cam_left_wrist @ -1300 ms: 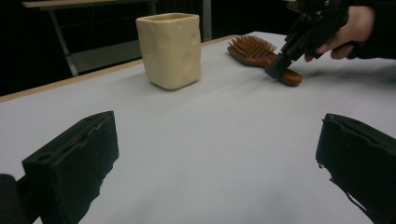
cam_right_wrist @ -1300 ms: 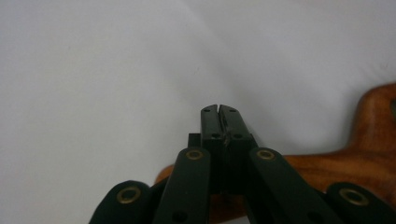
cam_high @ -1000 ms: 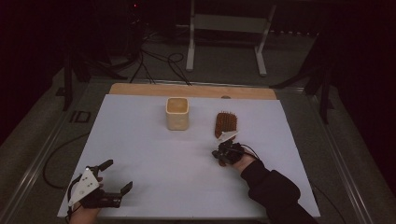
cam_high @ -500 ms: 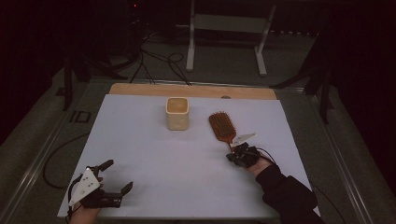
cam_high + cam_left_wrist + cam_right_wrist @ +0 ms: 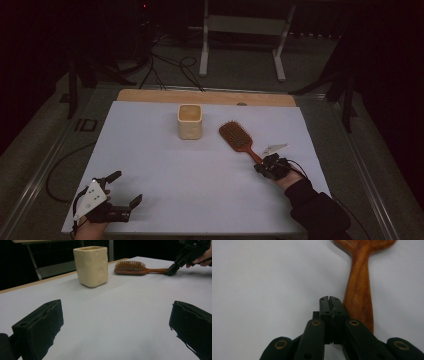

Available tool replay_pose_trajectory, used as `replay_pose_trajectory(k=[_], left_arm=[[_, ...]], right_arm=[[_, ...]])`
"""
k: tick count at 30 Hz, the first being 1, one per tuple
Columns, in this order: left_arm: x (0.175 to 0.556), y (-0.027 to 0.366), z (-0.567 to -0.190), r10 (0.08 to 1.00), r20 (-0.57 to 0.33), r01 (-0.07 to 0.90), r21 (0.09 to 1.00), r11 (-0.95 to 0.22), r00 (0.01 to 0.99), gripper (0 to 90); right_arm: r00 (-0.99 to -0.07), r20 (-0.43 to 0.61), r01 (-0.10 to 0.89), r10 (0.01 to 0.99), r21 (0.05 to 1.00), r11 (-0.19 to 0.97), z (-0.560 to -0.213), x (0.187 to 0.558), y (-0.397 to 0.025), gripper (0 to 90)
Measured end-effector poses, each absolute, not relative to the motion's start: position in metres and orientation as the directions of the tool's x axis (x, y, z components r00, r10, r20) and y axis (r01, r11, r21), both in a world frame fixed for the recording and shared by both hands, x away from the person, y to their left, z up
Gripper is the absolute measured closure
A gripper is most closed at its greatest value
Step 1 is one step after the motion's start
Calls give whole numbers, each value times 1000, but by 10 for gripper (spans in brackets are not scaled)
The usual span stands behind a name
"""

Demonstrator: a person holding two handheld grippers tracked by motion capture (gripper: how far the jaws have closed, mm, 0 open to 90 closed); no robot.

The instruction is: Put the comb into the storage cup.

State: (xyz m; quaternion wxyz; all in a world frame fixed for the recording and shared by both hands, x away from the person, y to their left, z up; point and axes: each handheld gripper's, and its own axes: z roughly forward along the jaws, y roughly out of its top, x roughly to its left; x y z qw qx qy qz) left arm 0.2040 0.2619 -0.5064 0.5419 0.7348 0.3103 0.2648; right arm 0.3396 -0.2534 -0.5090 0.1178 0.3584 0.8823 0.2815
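The hairbrush [image 5: 238, 137] now lies flat on the bench; the right gripper [image 5: 328, 300], jaws clenched empty beside its handle, has let go.

A white table top [image 5: 150, 150] with a wooden strip along its far edge stands in a dark room. Behind it, black cables [image 5: 165, 65] trail over grey floor beside a pale metal stand [image 5: 240, 35].
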Motion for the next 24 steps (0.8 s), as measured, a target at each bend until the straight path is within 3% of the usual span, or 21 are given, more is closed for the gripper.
replay_pose_trajectory(k=[10, 24], left_arm=[[204, 262, -506, 744, 55, 168, 961, -221, 666, 0], [203, 262, -505, 745, 55, 161, 963, -215, 665, 0]], right_arm=[[-689, -15, 574, 724, 598, 559, -503, 341, -269, 900], [-690, -51, 531, 722, 642, 553, -461, 342, -278, 887]])
